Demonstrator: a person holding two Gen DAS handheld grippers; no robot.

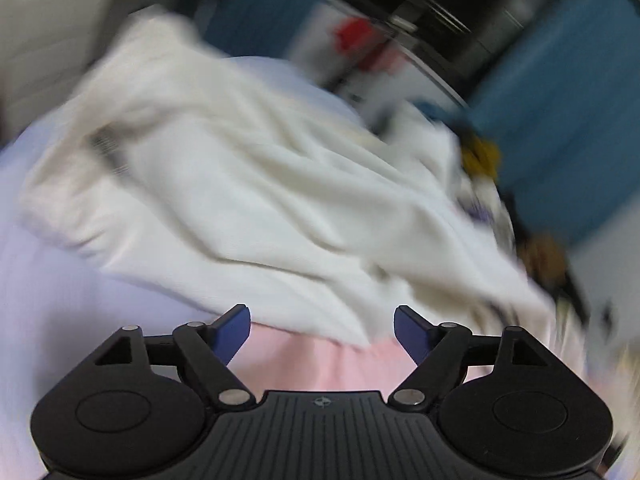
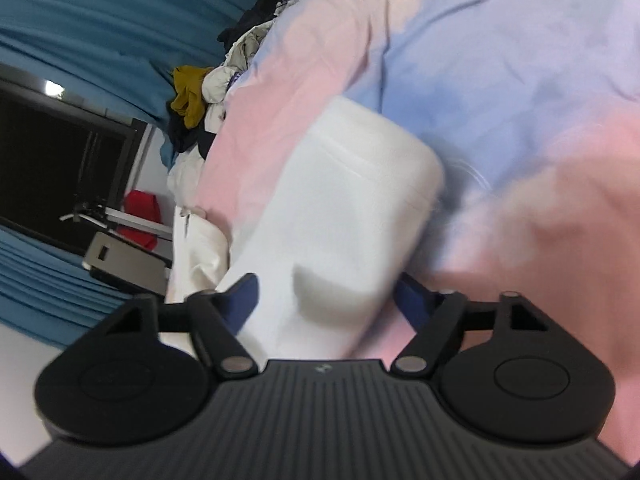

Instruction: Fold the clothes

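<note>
A white garment (image 1: 240,184) lies crumpled across the pastel pink and blue bedsheet (image 1: 320,364); the view is blurred. My left gripper (image 1: 322,320) hovers over the pink sheet just short of the garment's near edge, jaws open with nothing between them. In the right wrist view, a folded, rounded part of the white garment (image 2: 352,200) runs from the sheet (image 2: 520,80) down between the fingers of my right gripper (image 2: 326,292). Its jaws stand wide, with the cloth filling the gap between the blue pads (image 2: 244,296). I see no squeeze on the cloth.
A pile of other clothes (image 2: 192,96), one piece mustard yellow (image 1: 480,156), sits at the bed's edge. Blue curtains (image 2: 100,20) hang behind it, around a dark window. A red thing (image 2: 140,204) and a grey box (image 2: 128,260) stand beyond the bed.
</note>
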